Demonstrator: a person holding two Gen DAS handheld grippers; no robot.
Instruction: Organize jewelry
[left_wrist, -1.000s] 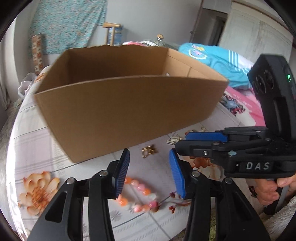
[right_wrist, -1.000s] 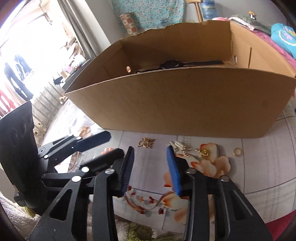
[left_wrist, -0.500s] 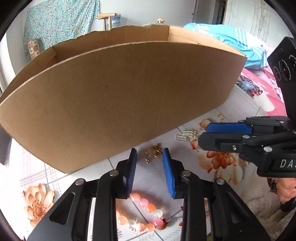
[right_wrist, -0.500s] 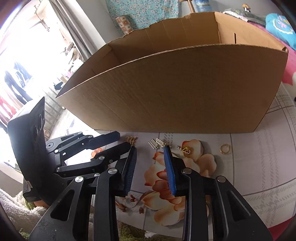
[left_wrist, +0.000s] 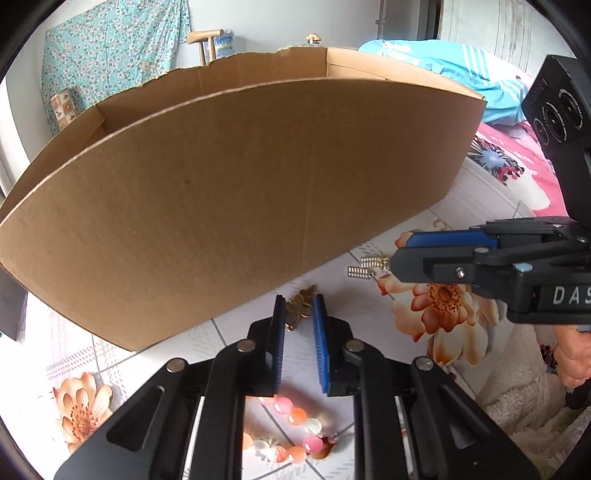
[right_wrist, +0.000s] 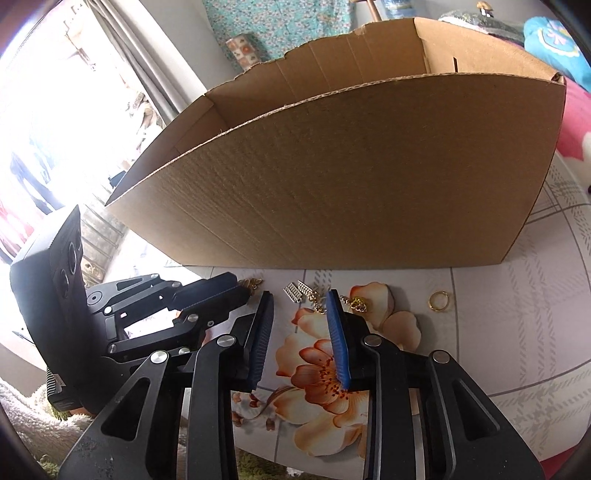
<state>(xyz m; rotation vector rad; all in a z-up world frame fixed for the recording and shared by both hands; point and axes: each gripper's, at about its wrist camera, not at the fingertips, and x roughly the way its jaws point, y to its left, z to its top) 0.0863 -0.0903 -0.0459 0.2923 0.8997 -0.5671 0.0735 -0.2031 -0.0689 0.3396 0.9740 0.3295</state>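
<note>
Left gripper (left_wrist: 299, 314) jaws just closing around small gold charm (left_wrist: 300, 309), contact unclear; right gripper (right_wrist: 300, 308) spread over silver coil earrings (right_wrist: 297, 291); brown cardboard box (left_wrist: 236, 206) interior hidden.

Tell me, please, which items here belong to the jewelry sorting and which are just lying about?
Part of the job:
brown cardboard box
small gold butterfly-shaped piece
pair of silver rectangular earrings
plain gold ring
pink and orange bead bracelet

Just lying about:
turquoise striped garment
teal floral cloth
</note>
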